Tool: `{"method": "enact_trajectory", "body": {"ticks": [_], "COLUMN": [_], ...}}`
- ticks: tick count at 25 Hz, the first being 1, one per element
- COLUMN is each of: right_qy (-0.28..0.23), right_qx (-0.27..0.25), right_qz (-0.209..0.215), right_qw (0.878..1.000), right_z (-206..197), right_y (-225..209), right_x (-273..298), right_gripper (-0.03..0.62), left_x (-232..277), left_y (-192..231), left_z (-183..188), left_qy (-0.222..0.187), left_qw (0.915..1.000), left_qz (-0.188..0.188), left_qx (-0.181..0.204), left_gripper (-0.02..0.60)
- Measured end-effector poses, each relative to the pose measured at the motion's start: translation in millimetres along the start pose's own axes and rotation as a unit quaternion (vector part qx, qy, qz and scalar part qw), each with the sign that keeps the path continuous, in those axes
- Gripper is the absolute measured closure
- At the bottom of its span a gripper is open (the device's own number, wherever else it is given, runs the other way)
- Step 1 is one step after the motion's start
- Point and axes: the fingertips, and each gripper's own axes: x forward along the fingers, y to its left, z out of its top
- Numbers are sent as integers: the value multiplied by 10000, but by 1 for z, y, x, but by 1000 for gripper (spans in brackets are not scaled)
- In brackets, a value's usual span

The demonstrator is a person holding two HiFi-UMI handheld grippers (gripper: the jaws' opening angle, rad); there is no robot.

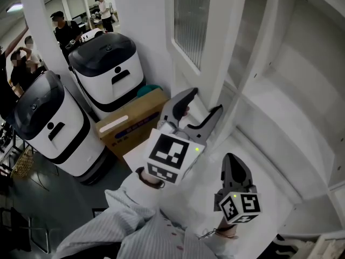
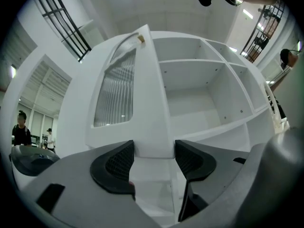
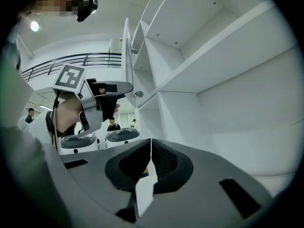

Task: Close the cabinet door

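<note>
White cabinet door [image 1: 215, 53] [image 2: 145, 103]: swung wide open, edge-on straight ahead of the left hand-held gripper, with its free edge between that gripper's jaws.
Left hand-held gripper [image 1: 204, 104] [image 2: 153, 156]: jaws astride the door's edge low down; the pads look pressed on either face, so it reads as clamped on the door.
Right hand-held gripper [image 1: 233, 163] [image 3: 150, 160]: jaws together on nothing, hanging below and to the right of the left one, facing the open shelves.
Door fittings: a ribbed glass pane [image 2: 116, 91] above and left of the left jaws; a small knob [image 2: 141, 39] far above them, near the door's top edge.
Cabinet [image 1: 302, 107] [image 2: 199, 94]: bare white shelves to the right of the left hand-held gripper, on the side the door must swing toward.
Risk, slip: the hold is on a smooth painted edge only, so a push off the hinge arc would likely let the pads slide off.
Risk, pinch: jaws wrapped round the edge would probably be caught between door and frame unless they let go before the gap shuts.
Risk, collision: the right hand-held gripper sits near the door's path and may be struck.
Risk, glass: a slam could jar the pane.
Behind the left hand-held gripper: a cardboard box [image 1: 135, 125] near the door's outer face, two white-and-black machines [image 1: 108, 63] beyond it, people [image 1: 64, 28] far off.
In the way: none of these lies on the closing side.
</note>
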Motion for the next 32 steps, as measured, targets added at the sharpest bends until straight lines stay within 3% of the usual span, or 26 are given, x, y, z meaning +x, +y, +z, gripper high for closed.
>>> {"method": "enact_trajectory", "body": {"ticks": [9, 32], "right_qy": [6, 73], "right_qx": [218, 387], "right_qz": [-166, -325], "right_qw": [9996, 9987], "right_z": [-12, -23], "right_y": [-21, -45], "right_x": [-11, -20], "right_gripper": [580, 580], "left_x": [17, 61], "left_y": [-7, -17], "left_z": [-2, -6], "left_qy": [-103, -256], "left_qw": [9998, 9995], "left_qz": [12, 205], "left_qx": [-158, 36], "left_gripper": [311, 311]}}
